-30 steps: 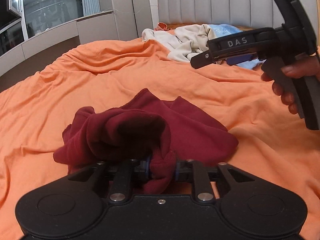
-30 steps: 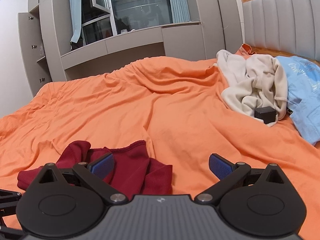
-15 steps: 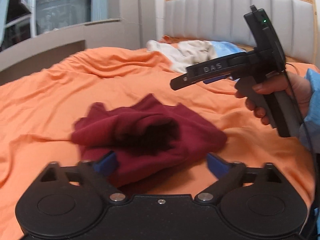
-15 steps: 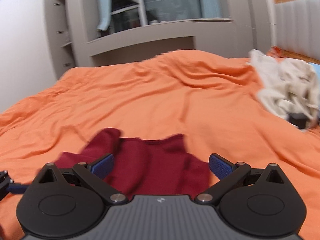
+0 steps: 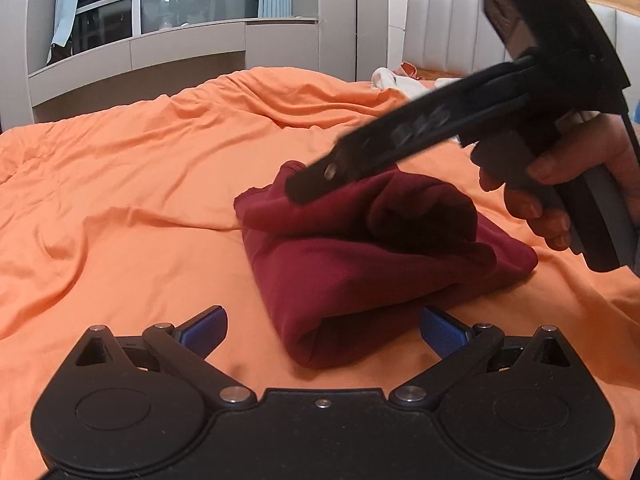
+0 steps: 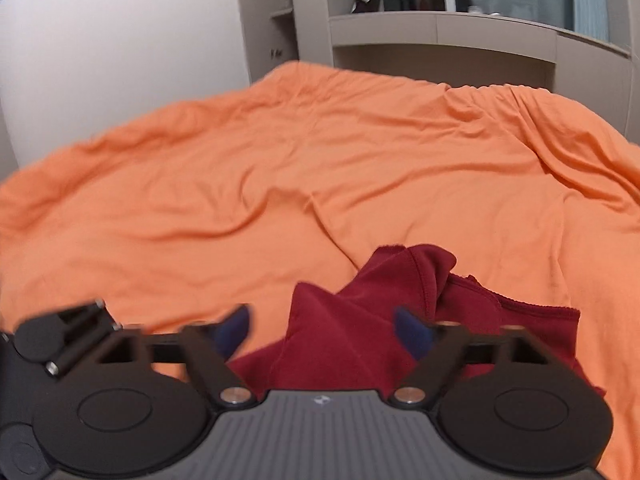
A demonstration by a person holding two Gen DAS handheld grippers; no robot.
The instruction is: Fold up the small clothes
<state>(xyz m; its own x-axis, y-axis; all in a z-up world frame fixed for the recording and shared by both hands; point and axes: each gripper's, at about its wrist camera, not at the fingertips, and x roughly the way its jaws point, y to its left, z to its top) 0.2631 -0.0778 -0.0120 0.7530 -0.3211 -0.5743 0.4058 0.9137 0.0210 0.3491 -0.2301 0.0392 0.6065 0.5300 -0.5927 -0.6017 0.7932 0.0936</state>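
A dark red garment point(image 5: 372, 256) lies bunched on the orange bedsheet point(image 5: 140, 184). My left gripper point(image 5: 322, 326) is open just in front of the garment's near folded edge, which lies between its blue pads without being held. My right gripper point(image 6: 326, 330) is open, its blue pads either side of a raised fold of the garment point(image 6: 360, 332). In the left wrist view the right gripper point(image 5: 320, 178) reaches down from the right, with its tips at the garment's far top edge.
A heap of pale clothes point(image 5: 400, 82) lies at the far end by the padded headboard point(image 5: 448, 48). Grey cabinets and a window point(image 5: 180, 12) stand behind the bed. The left gripper's side point(image 6: 68, 332) shows at the lower left of the right wrist view.
My left gripper let go of the red garment, opened and backed off. My right gripper swung left and down onto the garment, staying open.
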